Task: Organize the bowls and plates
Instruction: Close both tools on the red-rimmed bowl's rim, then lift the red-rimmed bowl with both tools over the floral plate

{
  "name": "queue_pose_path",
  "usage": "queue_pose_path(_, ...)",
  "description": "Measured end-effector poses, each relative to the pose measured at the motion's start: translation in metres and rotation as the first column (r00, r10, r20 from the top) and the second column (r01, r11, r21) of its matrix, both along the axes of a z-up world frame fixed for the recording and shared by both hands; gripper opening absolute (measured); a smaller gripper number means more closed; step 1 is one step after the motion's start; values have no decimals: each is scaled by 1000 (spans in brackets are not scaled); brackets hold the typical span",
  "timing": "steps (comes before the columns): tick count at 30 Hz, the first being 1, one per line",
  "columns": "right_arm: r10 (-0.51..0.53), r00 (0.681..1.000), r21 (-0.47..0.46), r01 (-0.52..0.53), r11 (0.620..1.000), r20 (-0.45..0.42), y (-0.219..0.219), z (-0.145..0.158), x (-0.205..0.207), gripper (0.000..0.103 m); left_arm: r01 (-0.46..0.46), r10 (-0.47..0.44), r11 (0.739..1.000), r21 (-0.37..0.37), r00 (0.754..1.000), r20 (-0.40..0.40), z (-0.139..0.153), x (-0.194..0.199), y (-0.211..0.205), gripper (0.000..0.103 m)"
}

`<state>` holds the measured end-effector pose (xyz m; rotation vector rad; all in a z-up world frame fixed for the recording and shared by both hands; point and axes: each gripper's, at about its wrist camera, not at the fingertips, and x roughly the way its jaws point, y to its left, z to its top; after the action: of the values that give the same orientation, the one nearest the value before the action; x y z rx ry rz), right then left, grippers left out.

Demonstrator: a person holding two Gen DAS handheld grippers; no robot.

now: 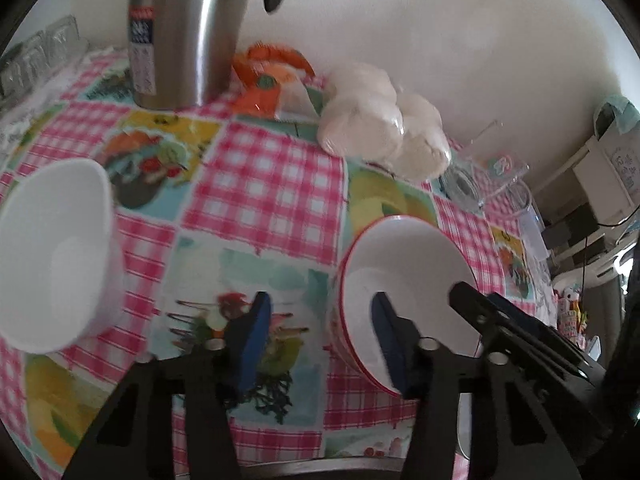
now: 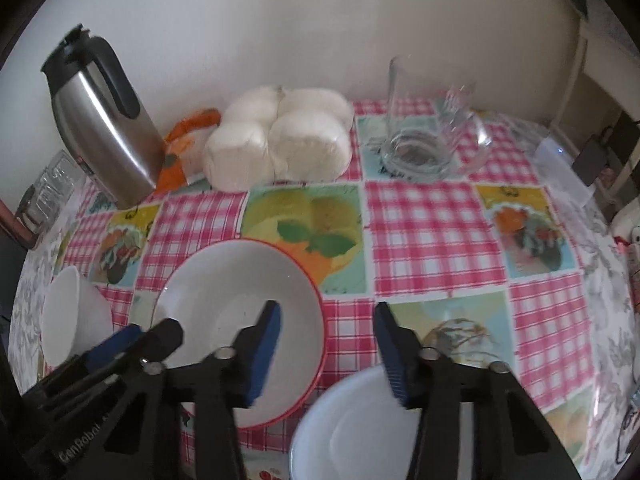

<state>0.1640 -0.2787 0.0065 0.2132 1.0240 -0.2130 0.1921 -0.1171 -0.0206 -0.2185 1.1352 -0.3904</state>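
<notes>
Jaws of both grippers spread, empty — right gripper (image 2: 326, 344) should straddle the red-rimmed bowl (image 2: 240, 320) rim at three o'clock before pinching.

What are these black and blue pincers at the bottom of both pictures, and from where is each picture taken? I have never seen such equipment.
They are hand-held grippers: a person holds one in each hand, and a fisheye camera on each looks along its two fingers. One picture comes from the left gripper, the other from the right gripper. Both are open and hold nothing. On the checked tablecloth stand a red-rimmed bowl, a plain white bowl and a white plate. Behind them are a steel thermos jug, a bag of white rolls and a glass pitcher. Each gripper also shows in the other's picture.
</notes>
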Motion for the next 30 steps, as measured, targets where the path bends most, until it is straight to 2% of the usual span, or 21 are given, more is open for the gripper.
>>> queue_pose_path(4, 15, 1000, -6, -15, 1000, -23, 1, -12, 6, 30, 35, -35, 999, 4, 999, -19, -8, -1, -11, 30)
queue_pose_path(6, 20, 999, -6, -20, 1000, -34, 1, -18, 9, 20, 43, -43, 999, -4, 998, -40, -13, 0, -16, 24)
queue_pose_path(9, 38, 998, -2, -38, 999, -42, 2, -24, 12, 12, 49, -49, 999, 7, 998, -36, -13, -1, -20, 22)
queue_pose_path(15, 46, 999, 8, -46, 999, -6, 4, -20, 8, 11, 43, -42, 999, 16, 999, -23, -14, -1, -20, 19)
queue_pose_path(19, 47, 999, -6, -47, 999, 21, 10, -12, 4, 11, 33, -34, 999, -28, 999, -32, -11, 0, -10, 19)
queue_pose_path(27, 45, 994, 3, -45, 999, 97, 23, 15, -11, 11, 38, -35, 998, -54, 998, 45, 22, -7, 12, 19)
queue_pose_path(30, 34, 992, -5, -34, 999, 126, 31, 29, -22, 11, 45, -42, 999, -29, 996, 78, 37, -15, 14, 19)
